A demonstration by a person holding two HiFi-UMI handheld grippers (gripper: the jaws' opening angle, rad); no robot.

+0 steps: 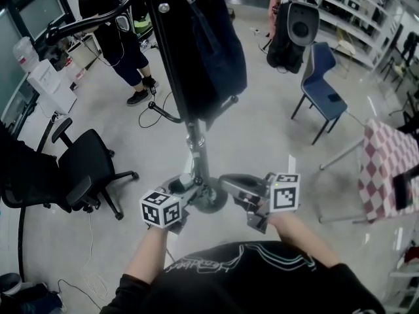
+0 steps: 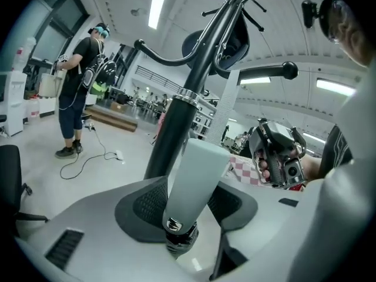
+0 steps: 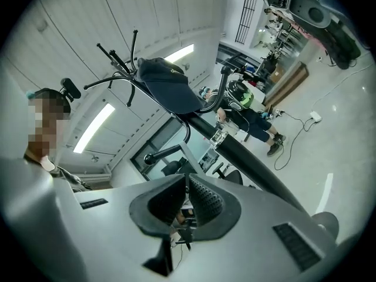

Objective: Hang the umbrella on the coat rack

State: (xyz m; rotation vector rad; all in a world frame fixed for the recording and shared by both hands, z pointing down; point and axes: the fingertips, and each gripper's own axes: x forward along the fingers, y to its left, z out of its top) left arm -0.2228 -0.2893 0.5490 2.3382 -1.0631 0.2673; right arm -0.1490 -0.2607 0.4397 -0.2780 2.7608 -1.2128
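Note:
The umbrella's pale grey handle (image 2: pixel 197 181), with a chrome ring and a black shaft at its lower end, stands between the jaws of my left gripper (image 2: pixel 188 200). The jaws are open and a gap shows beside the handle. The rest of the umbrella is hidden. The black coat rack pole (image 2: pixel 182 113) rises just behind the handle, and its hooks spread overhead. In the head view both grippers sit low by the coat rack pole (image 1: pixel 175 64), the left gripper (image 1: pixel 185 186) on one side and the right gripper (image 1: pixel 227 180) on the other. My right gripper (image 3: pixel 187 201) is shut with nothing in it.
A dark bag (image 1: pixel 216 51) and a dark cap (image 3: pixel 167 87) hang on the rack. A black office chair (image 1: pixel 85 169) stands left, a blue chair (image 1: pixel 321 84) right, a checkered table (image 1: pixel 389 165) far right. A person (image 1: pixel 118 38) stands behind, with a cable (image 1: pixel 154 110) on the floor.

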